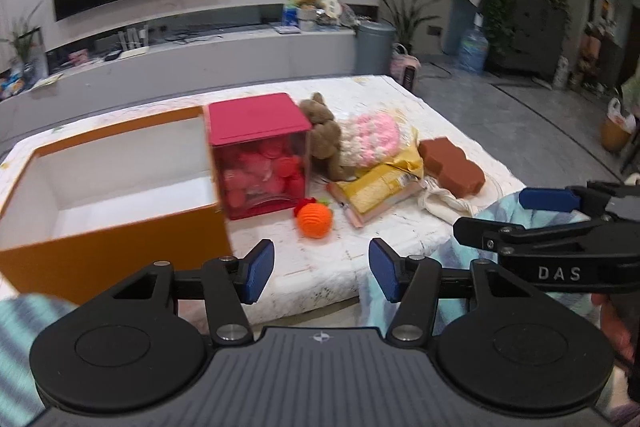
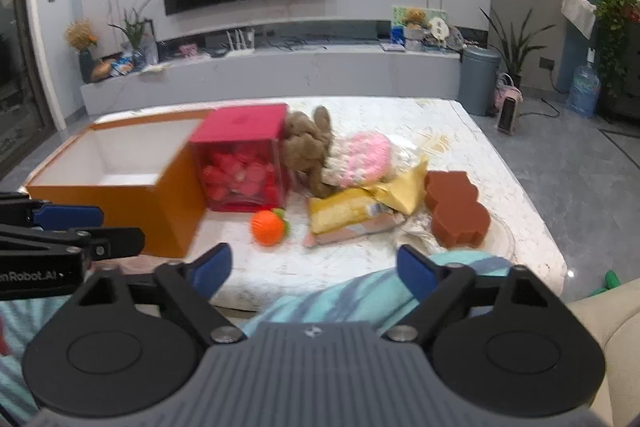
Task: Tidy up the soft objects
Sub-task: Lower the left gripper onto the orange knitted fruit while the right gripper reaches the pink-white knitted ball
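A fuzzy brown teddy bear [image 2: 310, 147] lies on the white table [image 2: 460, 131], touching a pink knitted soft toy [image 2: 362, 157] and a red see-through box [image 2: 240, 163]. A round orange knitted ball [image 2: 269, 227] sits in front, near a big orange open box [image 2: 120, 195], which looks empty. The left gripper [image 1: 322, 271] and right gripper [image 2: 316, 273] both have their fingers spread, grasping nothing.
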